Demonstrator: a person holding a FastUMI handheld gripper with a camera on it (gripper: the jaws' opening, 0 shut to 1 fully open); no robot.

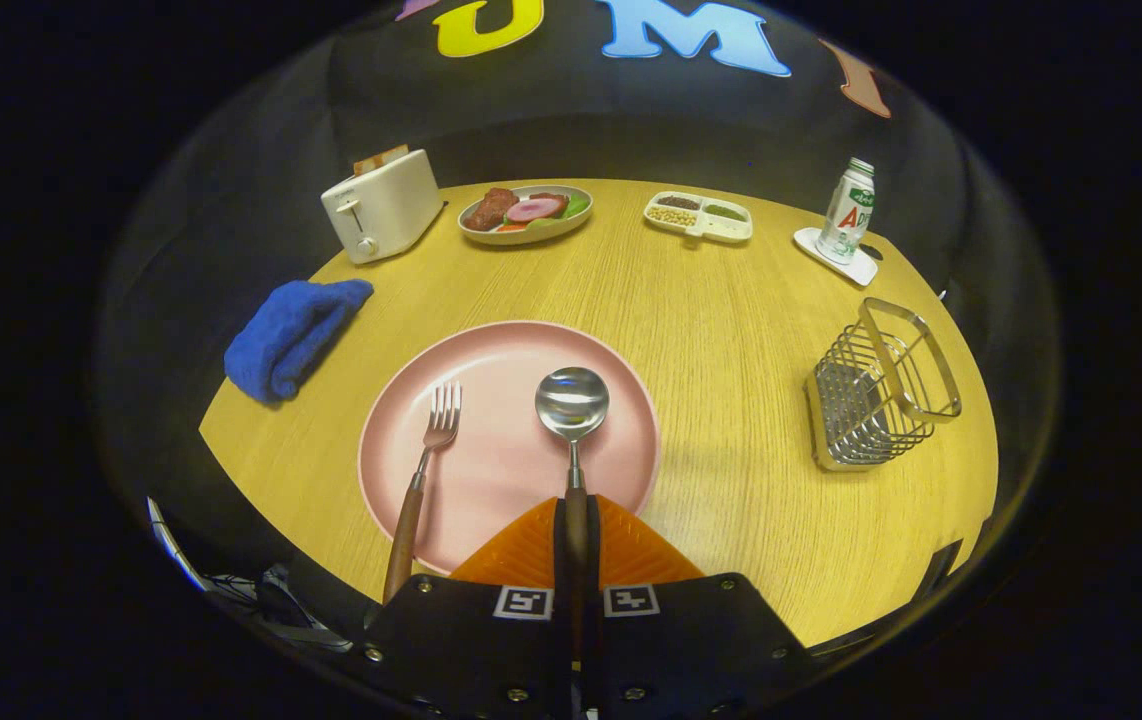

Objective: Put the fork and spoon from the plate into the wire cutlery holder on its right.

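Observation:
A pink plate [501, 470] lies on the wooden table just ahead of my fingers. A fork [423, 470] with a wooden handle rests on the plate's left side, its handle sticking out over the near rim. My gripper [576, 520] is shut on the wooden handle of the spoon [572, 410], whose shiny bowl points away from me over the plate. Whether the spoon touches the plate or is lifted off it, I cannot tell. The wire cutlery holder [876, 395] stands to the right of the plate, tilted in this view.
A blue cloth [291, 335] lies left of the plate. Beyond it are a white toaster [381, 205], a dish of food [526, 212], a divided snack tray [698, 216] and a bottle on a coaster [846, 215] at the far right.

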